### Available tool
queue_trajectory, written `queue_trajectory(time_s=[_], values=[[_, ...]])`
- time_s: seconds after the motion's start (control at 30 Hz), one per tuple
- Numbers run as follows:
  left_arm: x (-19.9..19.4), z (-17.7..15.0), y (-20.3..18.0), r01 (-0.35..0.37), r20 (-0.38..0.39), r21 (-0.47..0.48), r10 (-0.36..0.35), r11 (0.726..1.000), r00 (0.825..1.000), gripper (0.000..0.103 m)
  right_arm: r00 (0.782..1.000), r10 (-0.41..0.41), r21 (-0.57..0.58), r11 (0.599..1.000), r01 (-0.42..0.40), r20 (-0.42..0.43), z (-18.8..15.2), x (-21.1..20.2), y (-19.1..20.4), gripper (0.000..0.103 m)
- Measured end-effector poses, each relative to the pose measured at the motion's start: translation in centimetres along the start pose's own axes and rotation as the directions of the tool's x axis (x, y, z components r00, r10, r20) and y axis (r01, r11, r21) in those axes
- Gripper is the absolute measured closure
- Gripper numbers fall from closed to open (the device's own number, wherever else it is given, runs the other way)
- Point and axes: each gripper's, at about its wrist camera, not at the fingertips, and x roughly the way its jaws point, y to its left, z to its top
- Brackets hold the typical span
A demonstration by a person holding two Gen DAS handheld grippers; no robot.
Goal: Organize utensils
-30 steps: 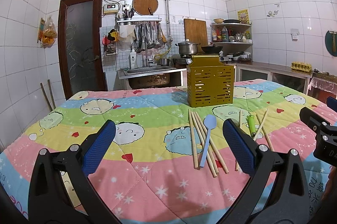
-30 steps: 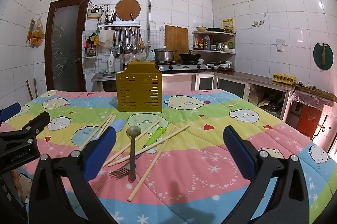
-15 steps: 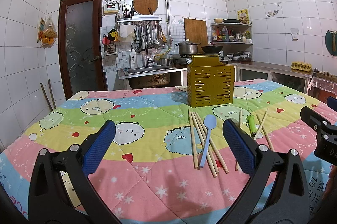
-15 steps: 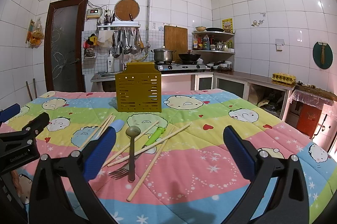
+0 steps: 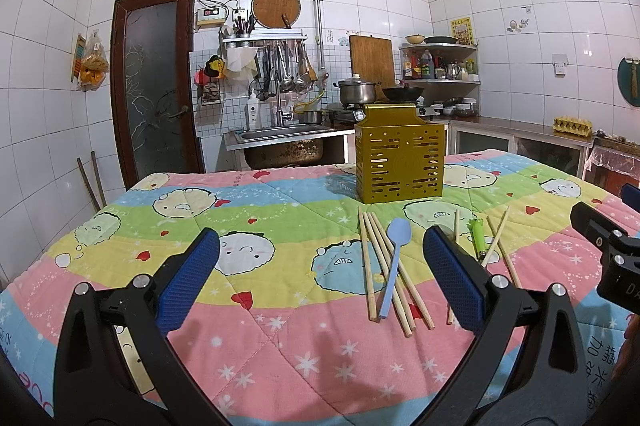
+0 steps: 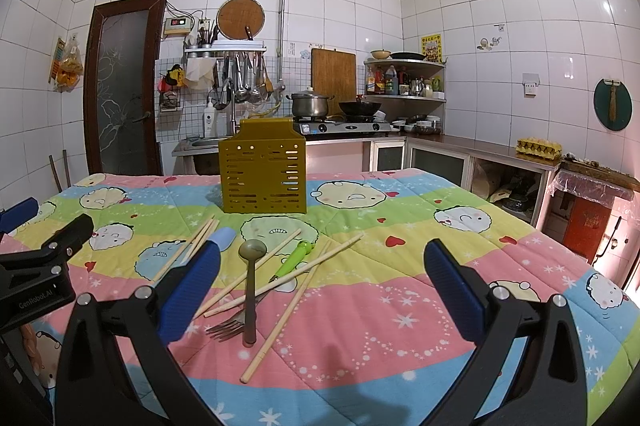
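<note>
A yellow perforated utensil holder (image 5: 400, 161) (image 6: 263, 169) stands upright on the colourful quilt. In front of it lie several wooden chopsticks (image 5: 366, 262) (image 6: 280, 310), a light blue spoon (image 5: 394, 266) (image 6: 223, 237), a grey-green spoon (image 6: 251, 290), and a fork with a green handle (image 6: 294, 258) (image 5: 477, 234). My left gripper (image 5: 320, 266) is open and empty, above the quilt left of the blue spoon. My right gripper (image 6: 322, 274) is open and empty, hovering over the crossed chopsticks and fork.
The quilt-covered table (image 5: 200, 209) (image 6: 440, 266) fills the foreground. Behind it are a sink (image 5: 282, 137), a stove with pot (image 6: 310, 103) and wok, a counter and shelves (image 6: 404, 81). A door (image 5: 154, 81) is at the back left.
</note>
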Motion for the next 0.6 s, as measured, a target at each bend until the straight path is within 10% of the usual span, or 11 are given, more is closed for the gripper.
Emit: queue_trajectory(time_s=[0.6], values=[[-0.02,0.02,-0.04,0.0,0.004,0.002,0.0,1.0,1.0,0.005,1.0,-0.005,-0.008,1.0,0.005,-0.002,-0.02,0.03,-0.09,0.004]])
